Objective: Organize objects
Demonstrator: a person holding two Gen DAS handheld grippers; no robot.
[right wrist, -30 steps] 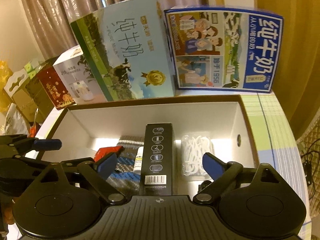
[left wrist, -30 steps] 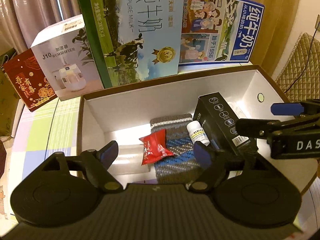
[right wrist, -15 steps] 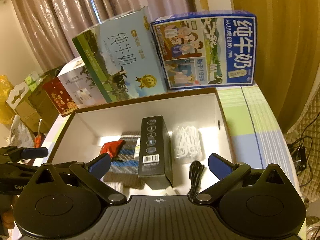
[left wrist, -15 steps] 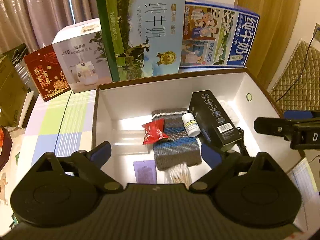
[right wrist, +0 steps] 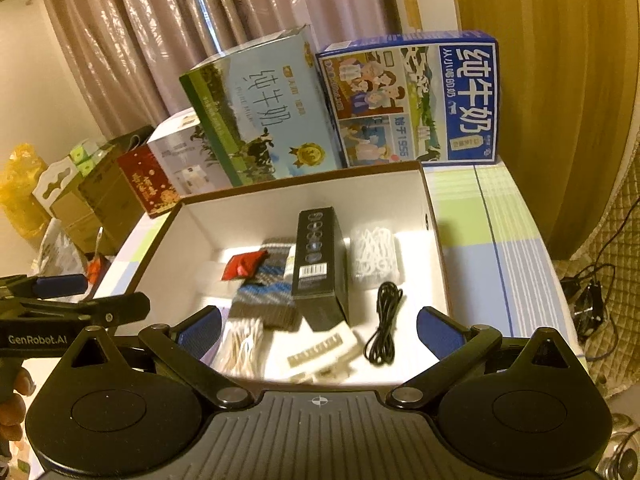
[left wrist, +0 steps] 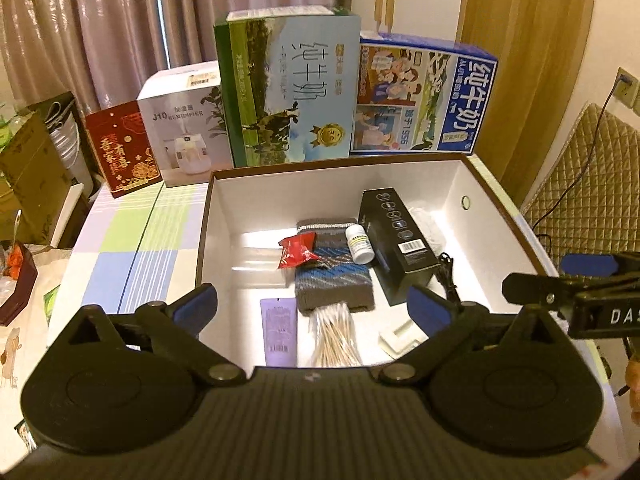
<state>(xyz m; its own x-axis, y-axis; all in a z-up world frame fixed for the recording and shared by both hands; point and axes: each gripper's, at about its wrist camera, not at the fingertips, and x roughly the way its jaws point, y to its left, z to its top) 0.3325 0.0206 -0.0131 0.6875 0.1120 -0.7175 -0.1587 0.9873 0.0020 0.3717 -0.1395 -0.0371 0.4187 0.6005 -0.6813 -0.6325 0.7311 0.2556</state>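
- Two grippers hover above the near edge of an open box, and both hold nothing: the left gripper (left wrist: 312, 306) has its blue-padded fingers (left wrist: 198, 304) spread wide, and the right gripper (right wrist: 318, 326) has its fingers (right wrist: 434, 330) spread just as wide.
- Between the left gripper's fingers, the white-lined storage box (left wrist: 424, 178) shows its contents on the floor (all lying loose, none stacked upright).
- Nearest the left gripper lie a lilac tube (left wrist: 279, 330), a bundle of cotton swabs (left wrist: 334, 336) and a small white clip-like piece (left wrist: 400, 338).
- Further in, a grey-and-blue knitted pouch (left wrist: 334, 272) lies lengthwise, with a red snack packet (left wrist: 297, 252) overlapping its left edge and a small white pill bottle (left wrist: 359, 245) resting against its right side.
- A long black carton (left wrist: 396, 248) lies just beside the bottle; a coiled black cable (right wrist: 384, 326) sits to its right, near a clear bag of white floss picks (right wrist: 374, 258).
- Behind the box stand a green-and-blue milk carton case (left wrist: 290, 94), a blue milk case (left wrist: 424, 94), a white humidifier box (left wrist: 184, 120) and a red gift box (left wrist: 122, 148).
- Everything sits on a checked tablecloth (left wrist: 132, 240), with curtains (left wrist: 100, 20) behind.
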